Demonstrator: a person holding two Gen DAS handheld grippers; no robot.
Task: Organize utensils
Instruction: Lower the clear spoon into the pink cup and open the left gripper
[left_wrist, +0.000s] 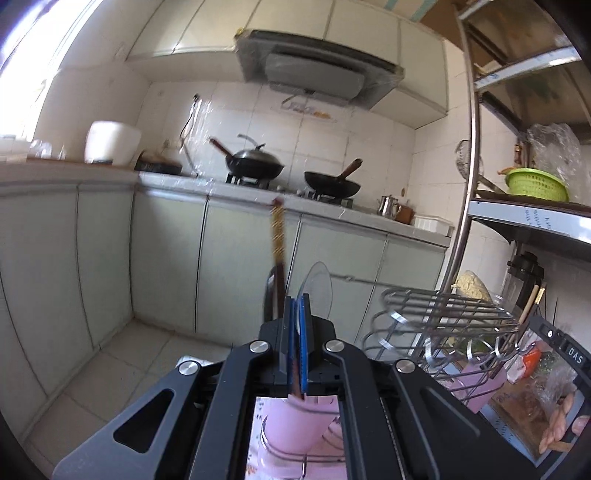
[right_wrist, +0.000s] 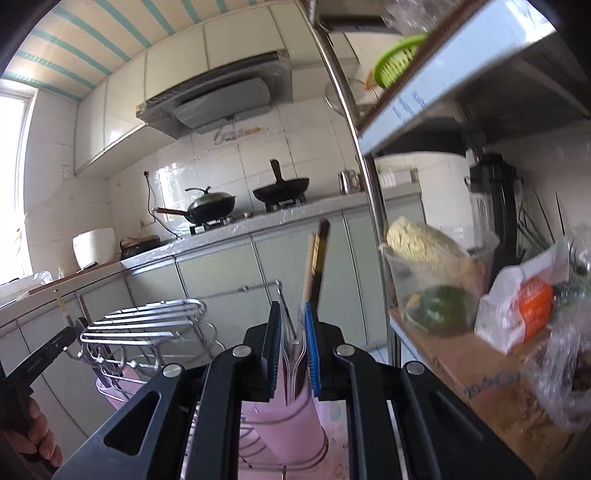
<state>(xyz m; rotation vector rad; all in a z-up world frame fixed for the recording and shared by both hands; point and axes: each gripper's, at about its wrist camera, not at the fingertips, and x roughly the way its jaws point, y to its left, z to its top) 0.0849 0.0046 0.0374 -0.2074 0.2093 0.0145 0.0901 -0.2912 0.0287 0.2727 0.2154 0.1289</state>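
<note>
So both grippers are loaded up here. The left gripper (left_wrist: 297, 314), bottom centre of its own view, has its jaws pressed tight on a dark chopstick (left_wrist: 277, 236) with a gold-patterned band, which sticks straight up past the fingers. A clear plastic spoon (left_wrist: 318, 288) stands right beside it, and its handle looks caught in the same pinch, though that part is hard to make out. Directly below sits a pink utensil cup (left_wrist: 295, 421) in a wire holder, with the chopstick's lower end poking out just above the rim.

The right gripper (right_wrist: 293, 325) is pinching a small bundle: clear plastic cutlery (right_wrist: 293, 354) plus a pair of chopsticks (right_wrist: 317, 258), one pale and one dark, rising toward the middle of the frame. Its jaws are only slightly apart, closed on the bundle. Another pink cup (right_wrist: 288, 424) sits right under it. A wire rack (right_wrist: 147, 321) is at lower left.

Handling-wise, this stuff looks super light and stiff, but thin and slick. The clear plastic probably flexes or cracks if squeezed hard, and the lacquered sticks could pivot in the pads. Gripping low on the handles, as both do now, seems smart, since it likely keeps the tips aimed at the cups for the drop.
</note>
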